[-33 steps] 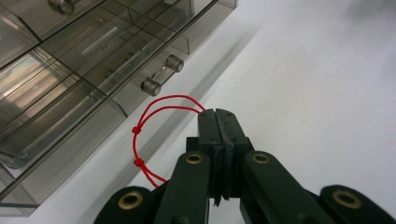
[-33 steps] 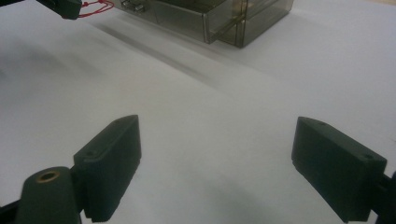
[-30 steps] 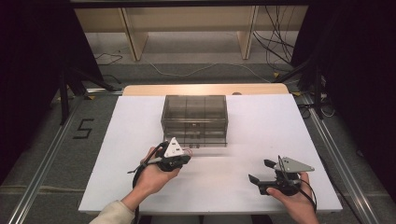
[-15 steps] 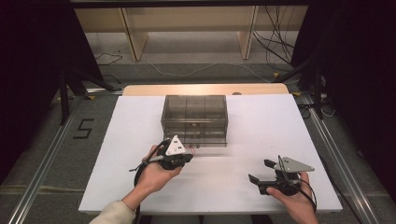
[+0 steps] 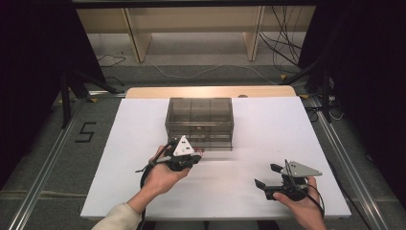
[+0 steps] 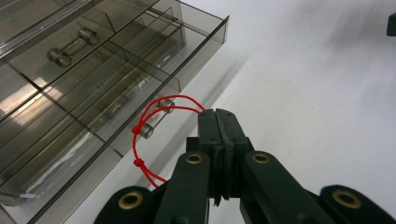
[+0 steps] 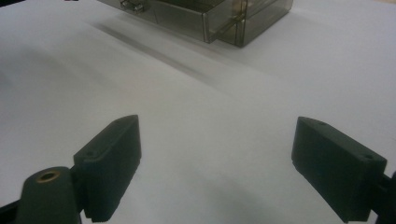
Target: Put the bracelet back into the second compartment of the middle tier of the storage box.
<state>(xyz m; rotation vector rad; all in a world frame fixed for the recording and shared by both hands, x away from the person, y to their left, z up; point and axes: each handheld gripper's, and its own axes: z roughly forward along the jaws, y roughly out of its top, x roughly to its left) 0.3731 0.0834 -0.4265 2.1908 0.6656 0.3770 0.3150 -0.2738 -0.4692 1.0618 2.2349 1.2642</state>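
A smoky clear drawer cabinet [image 5: 199, 117] stands mid-table, its bottom drawer [image 5: 210, 143] pulled out toward me. In the left gripper view the drawer [image 6: 116, 88] shows several divided compartments and a clear bar handle [image 6: 156, 119] on its front wall. A thin red string loop [image 6: 142, 126] with two knots hangs at that handle; I cannot tell whether it goes round it. My left gripper [image 6: 217, 114] is shut on the string, just in front of the drawer [image 5: 196, 155]. My right gripper [image 5: 267, 175] rests open near the front right, nothing between its jaws [image 7: 215, 163].
The white table top [image 5: 268, 124] lies bare to either side of the cabinet. A wooden strip [image 5: 210, 91] runs along its far edge. Metal rails [image 5: 344, 158] flank the table, and cables lie on the floor [image 5: 282, 52] behind it.
My left gripper has edged slightly right along the drawer front with the red string in it. The right gripper has stayed still.
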